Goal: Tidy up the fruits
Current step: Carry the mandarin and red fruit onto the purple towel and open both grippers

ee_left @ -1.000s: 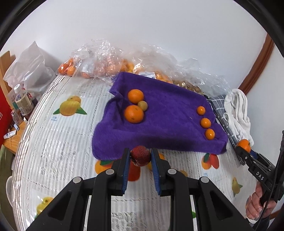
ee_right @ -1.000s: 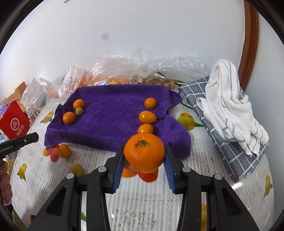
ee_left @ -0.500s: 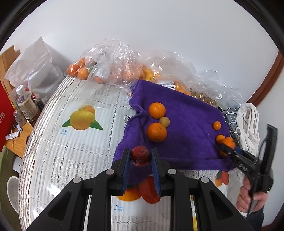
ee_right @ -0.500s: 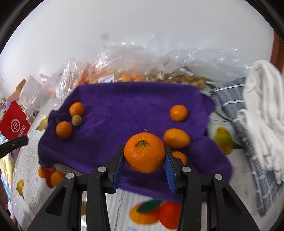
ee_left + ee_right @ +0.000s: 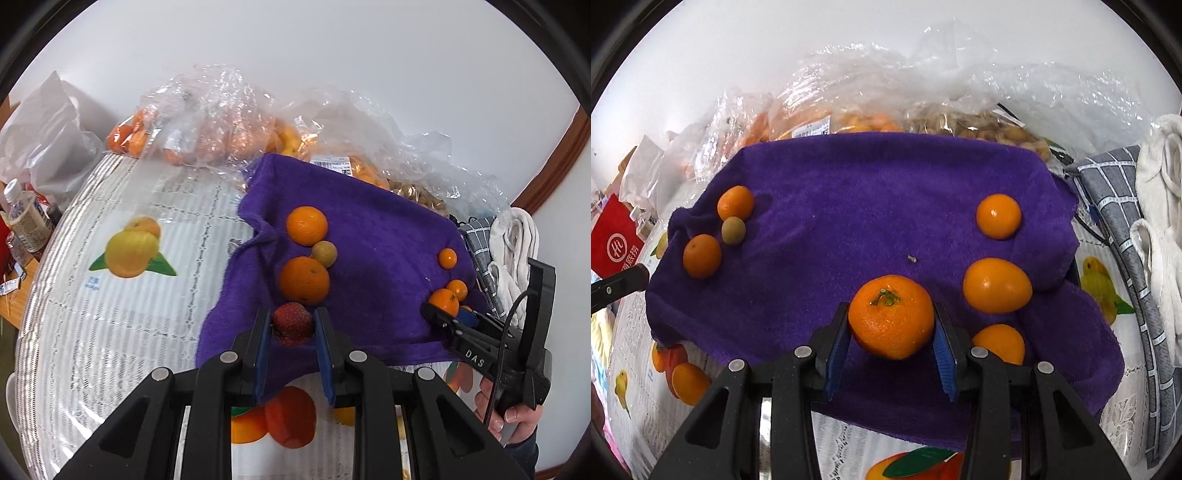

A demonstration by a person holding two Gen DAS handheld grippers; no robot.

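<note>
Left tool [image 5: 291,325]: blue pads pinching a red bumpy berry [image 5: 292,322], held over the near left edge of the purple towel [image 5: 376,236]
Right tool [image 5: 891,334]: pads pressed on both sides of a stemmed mandarin [image 5: 891,315], stem up, held over the near middle of the towel; in the left wrist view this tool [image 5: 448,314] shows at the towel's right edge, with a person's hand [image 5: 511,413] on its handle
Left group: two mandarins [image 5: 307,226] [image 5: 303,280] on the towel's left part, with a small yellow-green fruit [image 5: 324,254] touching both; the berry is just in front of the nearer one
Right group: three smooth orange fruits in a row running away from the camera, far [image 5: 998,216], middle [image 5: 996,286], near [image 5: 999,343]; the near one is partly hidden behind the right tool's finger, and the held mandarin is just left of the row
Towel: spread over a worktop [image 5: 110,317] covered with a fruit-print cloth, left edge rumpled
Behind the towel: clear plastic bags [image 5: 229,122] of orange fruit and pale nuts against the wall
Right of the towel: grey checked cloth [image 5: 1115,206] with a white towel [image 5: 1160,206] on it
Far left: red package [image 5: 615,240], bottle [image 5: 26,218]
</note>
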